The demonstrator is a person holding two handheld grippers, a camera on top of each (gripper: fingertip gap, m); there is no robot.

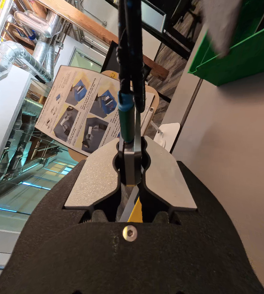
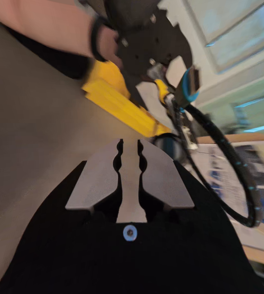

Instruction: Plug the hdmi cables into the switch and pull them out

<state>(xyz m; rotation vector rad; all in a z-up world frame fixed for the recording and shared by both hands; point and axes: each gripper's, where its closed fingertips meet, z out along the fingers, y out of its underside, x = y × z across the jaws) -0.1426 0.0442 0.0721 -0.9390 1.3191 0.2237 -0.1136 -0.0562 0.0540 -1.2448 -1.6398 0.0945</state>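
My left claw (image 1: 130, 160) pinched the rigid grey switch (image 1: 132, 159), cables (image 1: 131, 47) plugged in and hanging above it. My right claw (image 2: 130, 143) stood spread, empty. The braided cable seemed stiff; grip its hard plug (image 1: 125, 120).

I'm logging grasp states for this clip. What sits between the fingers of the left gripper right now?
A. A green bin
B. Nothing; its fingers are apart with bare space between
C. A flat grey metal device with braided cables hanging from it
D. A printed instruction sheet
C: in the left wrist view the left gripper has its fingers closed on the flat grey switch, with black braided cables running from it.
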